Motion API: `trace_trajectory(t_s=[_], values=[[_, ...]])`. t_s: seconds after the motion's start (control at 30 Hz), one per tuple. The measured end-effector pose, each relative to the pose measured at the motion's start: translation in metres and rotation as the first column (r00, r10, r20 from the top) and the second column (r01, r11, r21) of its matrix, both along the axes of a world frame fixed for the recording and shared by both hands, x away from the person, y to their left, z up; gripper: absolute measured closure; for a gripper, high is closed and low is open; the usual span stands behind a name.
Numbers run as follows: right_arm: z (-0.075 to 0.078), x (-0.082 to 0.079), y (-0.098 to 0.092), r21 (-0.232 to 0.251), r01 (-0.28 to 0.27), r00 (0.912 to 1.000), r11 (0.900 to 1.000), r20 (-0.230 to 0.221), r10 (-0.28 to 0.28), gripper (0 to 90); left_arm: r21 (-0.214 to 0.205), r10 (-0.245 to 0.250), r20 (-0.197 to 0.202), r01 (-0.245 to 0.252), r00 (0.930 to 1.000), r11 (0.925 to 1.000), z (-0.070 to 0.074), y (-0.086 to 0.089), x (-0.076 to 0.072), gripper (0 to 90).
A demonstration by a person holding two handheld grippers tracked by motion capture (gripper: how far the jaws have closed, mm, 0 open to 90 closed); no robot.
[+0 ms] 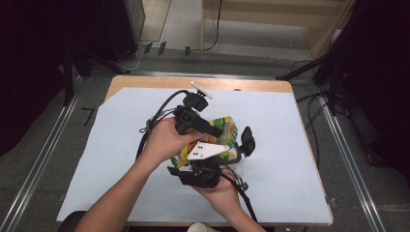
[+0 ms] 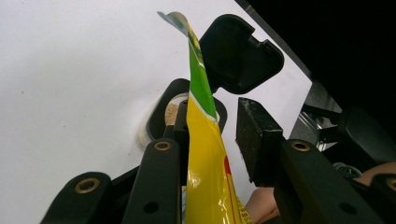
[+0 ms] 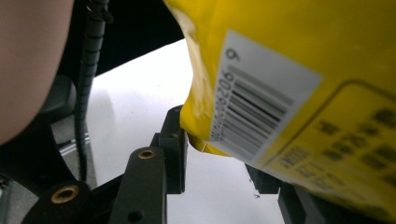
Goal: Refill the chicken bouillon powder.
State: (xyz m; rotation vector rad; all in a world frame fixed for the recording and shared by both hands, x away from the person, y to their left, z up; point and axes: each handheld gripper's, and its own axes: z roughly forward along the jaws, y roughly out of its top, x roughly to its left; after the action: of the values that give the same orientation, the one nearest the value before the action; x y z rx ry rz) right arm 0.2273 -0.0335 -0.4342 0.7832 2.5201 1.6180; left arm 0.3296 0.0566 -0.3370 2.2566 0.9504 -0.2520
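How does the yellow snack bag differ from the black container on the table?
The snack bag is yellow and green; the black container is plain black. The snack bag is lifted clear of the white sheet, while the black container rests on it. The black container's lid is flipped open, showing tan granules; the snack bag's contents are hidden. Both are near the table's middle.

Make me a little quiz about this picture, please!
1. True or false: the snack bag is blue.
2. The lid of the black container is: A) flipped open, B) shut tight, C) lying on the floor.
3. Fill in: the table is covered by a ____ sheet.
Key: 1 false, it is yellow and green; 2 A; 3 white.
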Motion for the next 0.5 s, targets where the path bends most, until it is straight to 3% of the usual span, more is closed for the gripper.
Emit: trace_trajectory(t_s=[0.5], values=[[0.0045, -0.0008, 0.0, 0.011, -0.004, 0.9993, 0.9999, -0.036, 0.004, 64.0, -0.018, 0.003, -0.009, -0.003, 1.0, 0.9998, 0.0015, 0.0019, 0.0011, 70.4]])
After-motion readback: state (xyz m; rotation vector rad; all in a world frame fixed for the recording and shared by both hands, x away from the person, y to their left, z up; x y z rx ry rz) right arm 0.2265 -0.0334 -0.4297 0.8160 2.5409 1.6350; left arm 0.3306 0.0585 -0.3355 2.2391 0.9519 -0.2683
